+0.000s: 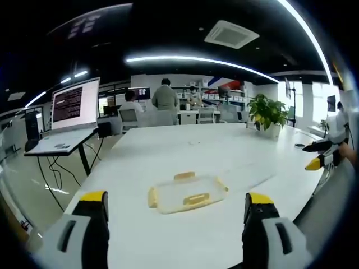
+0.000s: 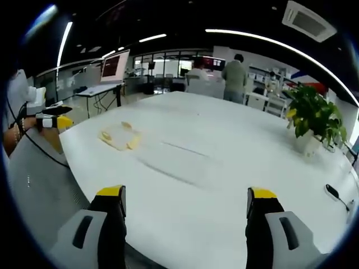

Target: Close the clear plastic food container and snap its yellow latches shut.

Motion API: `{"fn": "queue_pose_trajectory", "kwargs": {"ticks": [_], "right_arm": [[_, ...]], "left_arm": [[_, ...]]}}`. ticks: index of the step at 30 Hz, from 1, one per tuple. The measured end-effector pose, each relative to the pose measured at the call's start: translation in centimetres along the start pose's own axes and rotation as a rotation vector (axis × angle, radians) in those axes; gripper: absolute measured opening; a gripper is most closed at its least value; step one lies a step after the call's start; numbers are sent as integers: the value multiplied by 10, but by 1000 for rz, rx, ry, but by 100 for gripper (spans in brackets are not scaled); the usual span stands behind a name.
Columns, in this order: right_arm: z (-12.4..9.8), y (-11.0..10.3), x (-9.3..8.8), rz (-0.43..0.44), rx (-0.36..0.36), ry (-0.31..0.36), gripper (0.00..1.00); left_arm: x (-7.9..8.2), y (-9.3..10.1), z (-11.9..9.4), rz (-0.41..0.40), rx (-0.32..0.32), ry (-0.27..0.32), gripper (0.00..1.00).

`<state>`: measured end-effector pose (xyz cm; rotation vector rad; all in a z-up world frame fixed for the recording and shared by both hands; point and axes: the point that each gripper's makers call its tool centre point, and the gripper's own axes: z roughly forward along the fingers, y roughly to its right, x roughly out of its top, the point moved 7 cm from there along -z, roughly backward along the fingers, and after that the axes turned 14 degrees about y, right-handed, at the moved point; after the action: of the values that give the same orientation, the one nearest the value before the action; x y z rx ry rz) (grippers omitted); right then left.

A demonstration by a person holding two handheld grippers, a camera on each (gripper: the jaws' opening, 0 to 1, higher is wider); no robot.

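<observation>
Across the broad white surface (image 1: 235, 151), a long meeting-room top running back toward seated people and monitors. On it, near the front edge in the left gripper view, the clear plastic food container (image 1: 188, 193), flat and shallow, lid apparently resting on top, yellow latches (image 1: 184, 176) showing at its sides and one on the lid face; whether any is snapped cannot be told. Likely light, thin-walled and a little flexible, smooth enough to skid on the bare top when pressed; best pinned down at one rim or corner while pushing each latch at its outer edge, not squeezed across the clear walls. Left gripper (image 1: 176, 216) held above the near edge, jaws spread wide, nothing between them, container just ahead. Right gripper (image 2: 185, 210) likewise wide open and empty, well apart from the container (image 2: 119, 136), which lies far off to its left. From the left gripper view: laptop on a stand (image 1: 70, 115). From the right gripper view: potted plant (image 2: 315, 119) large at right and a small dark object (image 2: 332, 192) near the far edge.
</observation>
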<state>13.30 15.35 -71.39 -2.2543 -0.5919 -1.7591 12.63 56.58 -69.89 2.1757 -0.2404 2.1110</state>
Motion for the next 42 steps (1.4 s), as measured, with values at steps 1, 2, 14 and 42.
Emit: {"fn": "queue_pose_trajectory", "kwargs": {"ticks": [1, 2, 14, 42], "right_arm": [[0, 0, 0, -2, 1, 0, 86], [0, 0, 0, -4, 2, 0, 86], [0, 0, -1, -11, -11, -14, 86], [-4, 1, -1, -46, -76, -71, 86]], "left_arm": [[0, 0, 0, 2, 0, 2, 99], [1, 0, 0, 3, 1, 6, 99], [0, -1, -1, 4, -5, 3, 99], [-6, 5, 1, 30, -98, -92, 99]]}}
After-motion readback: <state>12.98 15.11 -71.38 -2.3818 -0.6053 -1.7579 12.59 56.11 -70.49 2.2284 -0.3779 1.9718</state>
